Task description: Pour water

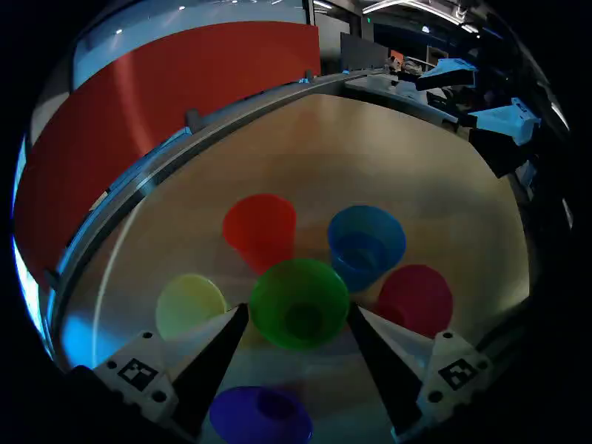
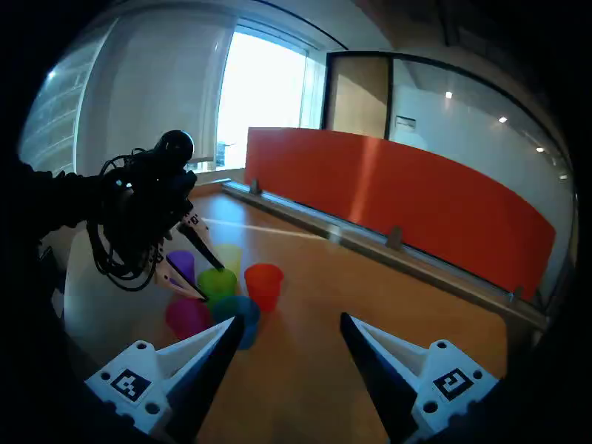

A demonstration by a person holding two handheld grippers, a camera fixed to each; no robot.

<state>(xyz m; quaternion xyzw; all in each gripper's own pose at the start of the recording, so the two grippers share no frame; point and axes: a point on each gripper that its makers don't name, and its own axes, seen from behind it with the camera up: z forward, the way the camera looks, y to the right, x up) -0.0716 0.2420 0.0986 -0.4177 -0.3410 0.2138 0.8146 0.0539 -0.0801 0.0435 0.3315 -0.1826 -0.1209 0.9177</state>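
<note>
Right now your left gripper (image 1: 296, 311) is spread wide, and the green cup (image 1: 300, 303) stands upright between its two fingers. Each fingertip sits just beside the rim; whether either one touches the cup, you cannot tell from these views. The green cup is in the middle of a tight cluster on the wooden table (image 1: 414, 170). In the left gripper view the orange-red cup (image 1: 259, 229) is just beyond it to the left and the blue cup (image 1: 366, 244) just beyond it to the right. The yellow cup (image 1: 189, 303) is outside the left finger and the crimson cup (image 1: 416, 300) outside the right finger. The purple cup (image 1: 259, 416) is nearest the camera, low between the finger bases. All six stand upright, mouths up.

Your right gripper (image 2: 291, 318) is released too, with bare tabletop between its fingers. It is well apart from the cups, which lie ahead and to its left. Past the table runs a red partition (image 1: 170, 96), and a bright window (image 2: 259, 103) shows behind it.
</note>
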